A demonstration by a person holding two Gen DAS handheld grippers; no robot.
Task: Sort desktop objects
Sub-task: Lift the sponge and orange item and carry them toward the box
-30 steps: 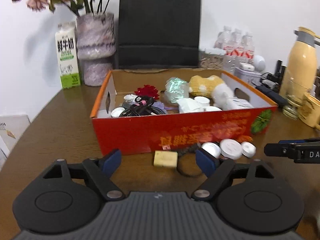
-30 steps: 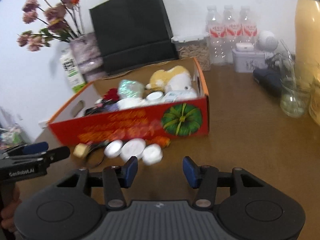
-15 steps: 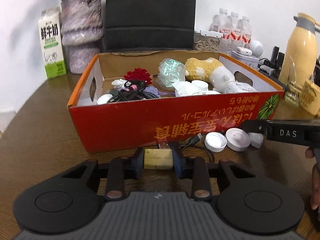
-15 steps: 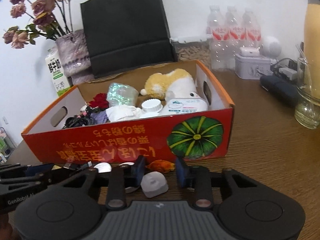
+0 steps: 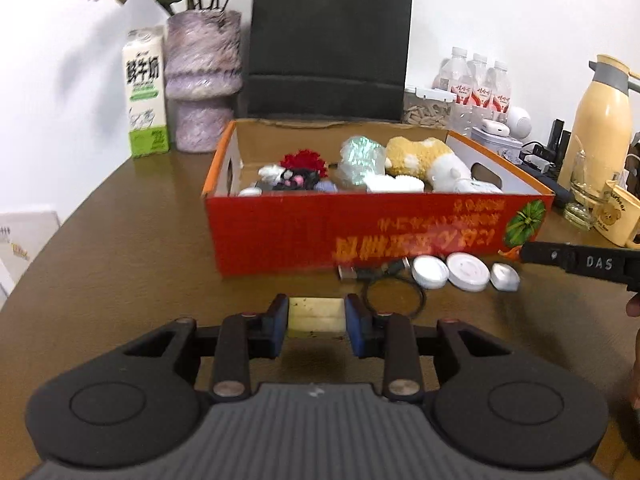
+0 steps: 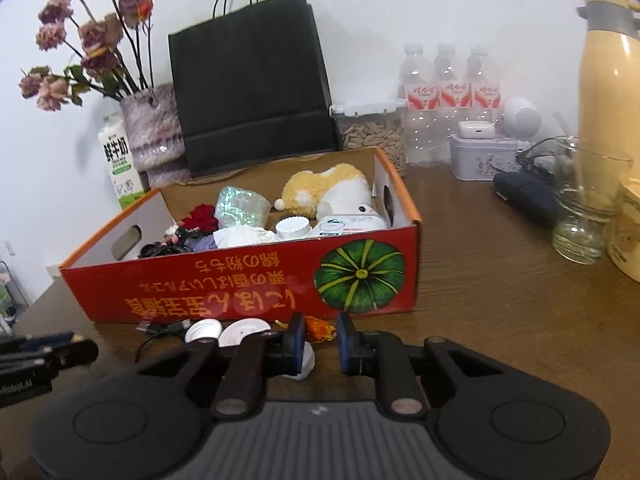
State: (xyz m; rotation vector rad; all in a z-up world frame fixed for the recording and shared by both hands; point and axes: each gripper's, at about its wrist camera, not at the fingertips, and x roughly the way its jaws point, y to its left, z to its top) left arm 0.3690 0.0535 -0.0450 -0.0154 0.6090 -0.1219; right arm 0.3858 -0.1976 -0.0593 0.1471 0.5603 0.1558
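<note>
**Left Gripper Clamped on Yellow Block; Right Gripper Narrowed Beside White Cap**

The left gripper [image 5: 316, 320] had both blue pads pressed against the sides of a pale yellow block [image 5: 316, 314]. The block sat between the fingers in front of the red cardboard box [image 5: 360, 236], well short of its front wall. Whether the block was lifted clear of the wooden table [image 5: 120, 248] could not be determined from this view, although a shadow lay beneath it.

The right gripper [image 6: 320, 344] had its fingers drawn to a narrow gap with nothing clamped between the pads. A small white cap [image 6: 306, 360] lay partly behind the left finger, outside the gap as far as the blurred view allowed. A small orange item [image 6: 320, 328] lay just beyond the fingertips, against the foot of the box.

Loose items at the front of the box:
- 2 larger white round lids [image 5: 430, 272] [image 5: 468, 271], side by side, touching or nearly so.
- 1 black cable loop [image 5: 394, 298] with a USB plug [image 5: 348, 273], left of the lids.

The box held a yellow-and-white plush toy [image 6: 324, 192], a red flower [image 6: 202, 216], a crinkled iridescent packet [image 6: 240, 206] and a white jar [image 6: 293, 228].

Behind the box stood a black paper bag [image 6: 248, 96], a milk carton [image 5: 146, 92] and a vase of dried flowers [image 5: 202, 80].
</note>
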